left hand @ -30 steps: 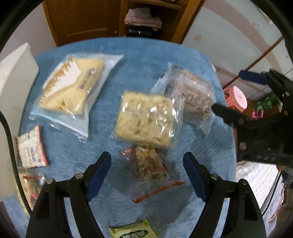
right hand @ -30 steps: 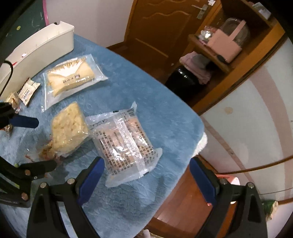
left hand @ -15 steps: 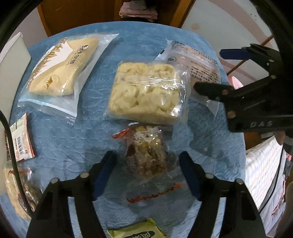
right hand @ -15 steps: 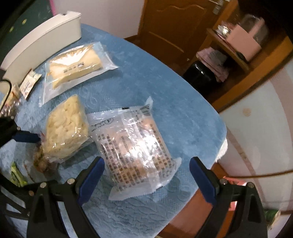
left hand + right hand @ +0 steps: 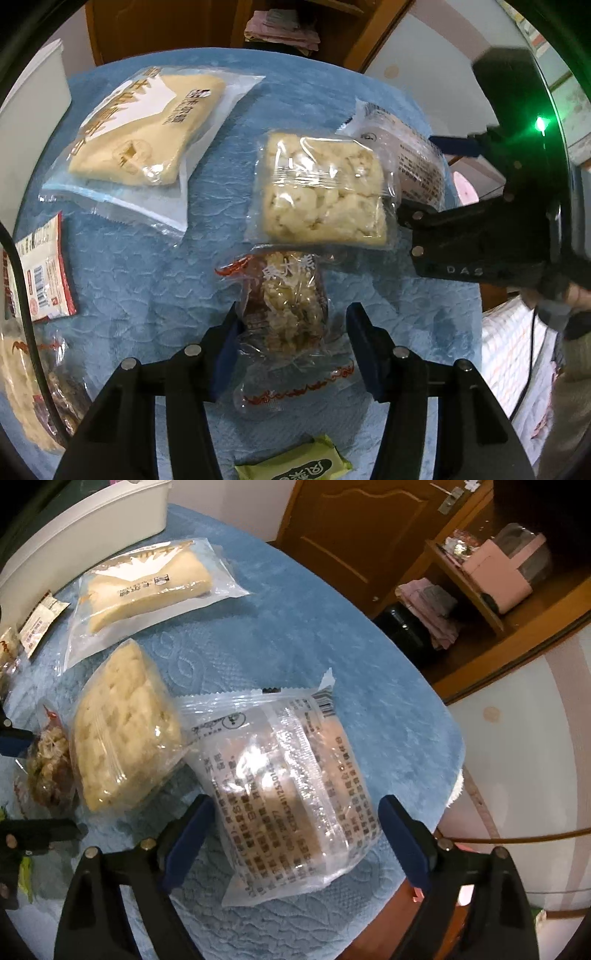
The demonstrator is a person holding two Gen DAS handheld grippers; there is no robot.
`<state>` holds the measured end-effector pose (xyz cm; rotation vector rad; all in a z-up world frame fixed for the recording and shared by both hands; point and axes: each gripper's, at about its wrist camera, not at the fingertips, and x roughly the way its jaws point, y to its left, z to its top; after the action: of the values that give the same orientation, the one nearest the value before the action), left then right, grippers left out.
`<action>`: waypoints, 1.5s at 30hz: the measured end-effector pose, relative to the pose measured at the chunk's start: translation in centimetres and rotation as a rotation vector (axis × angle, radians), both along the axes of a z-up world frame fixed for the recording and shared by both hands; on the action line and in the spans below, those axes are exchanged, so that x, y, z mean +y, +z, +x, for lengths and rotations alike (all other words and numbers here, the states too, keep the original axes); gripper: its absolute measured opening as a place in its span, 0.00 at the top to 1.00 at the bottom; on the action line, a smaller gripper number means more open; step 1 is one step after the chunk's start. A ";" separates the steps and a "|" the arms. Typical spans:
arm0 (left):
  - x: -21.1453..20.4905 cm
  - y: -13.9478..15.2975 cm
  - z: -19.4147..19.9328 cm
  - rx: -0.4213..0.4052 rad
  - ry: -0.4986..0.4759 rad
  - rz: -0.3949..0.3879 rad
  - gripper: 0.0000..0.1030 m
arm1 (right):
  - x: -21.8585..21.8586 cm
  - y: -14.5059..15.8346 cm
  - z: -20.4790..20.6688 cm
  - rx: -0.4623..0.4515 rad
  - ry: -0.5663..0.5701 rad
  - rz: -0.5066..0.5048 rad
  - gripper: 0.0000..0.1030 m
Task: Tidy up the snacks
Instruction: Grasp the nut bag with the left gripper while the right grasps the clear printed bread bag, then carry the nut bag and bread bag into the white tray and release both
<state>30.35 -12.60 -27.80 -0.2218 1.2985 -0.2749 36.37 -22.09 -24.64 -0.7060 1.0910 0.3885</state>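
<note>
**Snack packets on a blue quilted bench**

A round bench [image 5: 332,635] under a soft blue cloth with an embossed, quilted pattern stands before a brown wooden door [image 5: 354,528] and a wooden shelf unit [image 5: 491,602]. A long white plastic tub [image 5: 85,524] sits at the bench's far edge.

Largest of the snacks is the flat clear bag of pale yellow cake with white printing [image 5: 147,125], lying alone. Next is the clear crinkly wrapper with dark print over a brown slab [image 5: 291,786], between the right gripper [image 5: 291,845]'s blue-padded fingers [image 5: 188,845], which are spread wide on either side and not touching it. Its corner lies against the square block of puffed pale grain in tight clear film [image 5: 321,192]. Touching that block's near edge is the small clear packet of brown lumpy clusters with red trim [image 5: 284,306]; the left gripper [image 5: 291,347] has its fingers [image 5: 225,350] apart, one pad against the packet's side, the other just clear.

Smaller still: one red-and-white sachet [image 5: 44,269] and one yellow-green sachet [image 5: 295,463], well apart.
</note>
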 end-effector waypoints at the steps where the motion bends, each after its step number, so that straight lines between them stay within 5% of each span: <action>1: 0.3 0.1 -0.1 -0.002 0.002 0.001 0.48 | -0.1 0.1 -0.2 -0.007 -0.010 0.006 0.17; 13: 4.2 3.7 -2.9 -0.066 0.024 0.031 0.48 | -2.0 1.5 -6.7 0.026 -0.127 0.174 0.25; 28: 8.1 12.1 -9.4 -0.219 0.055 0.045 0.48 | -0.1 7.9 -17.1 -0.092 -0.275 0.611 0.25; 35: 10.6 13.4 -12.1 -0.264 0.069 0.075 0.48 | 2.5 9.4 -20.3 -0.107 -0.303 0.711 0.25; 45: 17.1 16.2 -14.4 -0.349 0.154 0.079 0.48 | 8.3 12.6 -21.2 -0.110 -0.280 0.730 0.25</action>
<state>15.91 4.47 -11.62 -0.1957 0.9392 -0.1236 15.16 -13.79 -12.05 0.0724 0.8418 0.4605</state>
